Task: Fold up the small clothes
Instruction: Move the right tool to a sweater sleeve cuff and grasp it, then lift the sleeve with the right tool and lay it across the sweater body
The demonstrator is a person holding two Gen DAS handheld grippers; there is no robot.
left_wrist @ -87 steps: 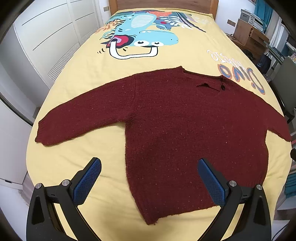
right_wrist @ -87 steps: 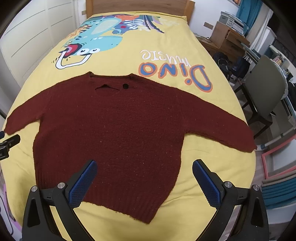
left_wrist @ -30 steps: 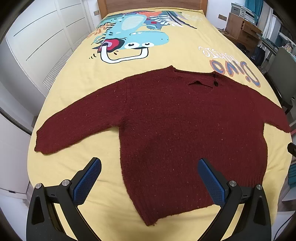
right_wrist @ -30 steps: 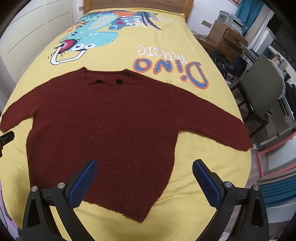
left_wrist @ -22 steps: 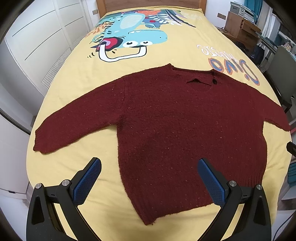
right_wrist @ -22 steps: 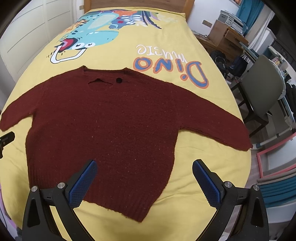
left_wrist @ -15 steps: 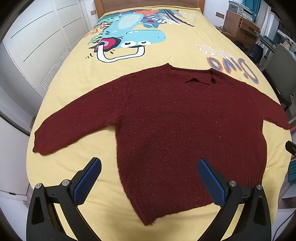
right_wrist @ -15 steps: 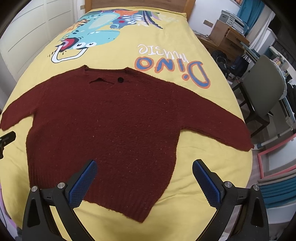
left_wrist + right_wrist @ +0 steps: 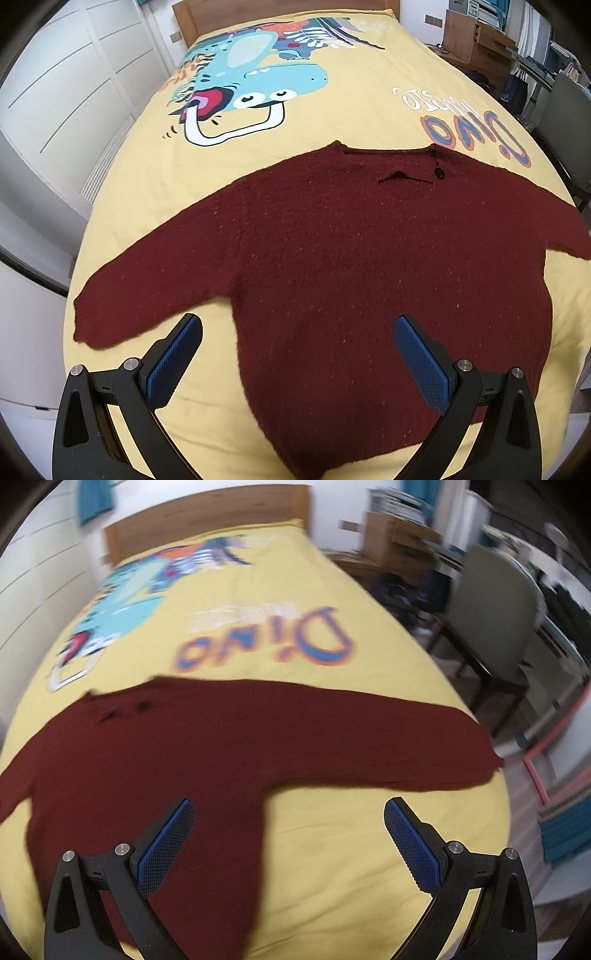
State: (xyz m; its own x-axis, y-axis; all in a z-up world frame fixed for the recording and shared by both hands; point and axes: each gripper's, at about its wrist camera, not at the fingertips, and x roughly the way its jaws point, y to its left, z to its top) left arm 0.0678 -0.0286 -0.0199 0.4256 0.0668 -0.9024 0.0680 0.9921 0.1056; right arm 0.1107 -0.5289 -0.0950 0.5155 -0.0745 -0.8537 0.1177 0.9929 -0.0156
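Note:
A small dark red knitted sweater lies flat on a yellow bedspread, sleeves spread out, neck with a black button toward the headboard. My left gripper is open and empty, above the sweater's lower left side near the left armpit. My right gripper is open and empty, above the bedspread just below the right sleeve and beside the sweater's right side. The right wrist view is blurred.
The bedspread carries a dinosaur print and "Dino" lettering. White wardrobe doors stand on the left. A grey chair and a wooden desk stand by the bed's right edge.
Both grippers have moved forward and lower over the sweater. The right gripper has swung right toward the right sleeve, blurring its view. The sweater has not moved.

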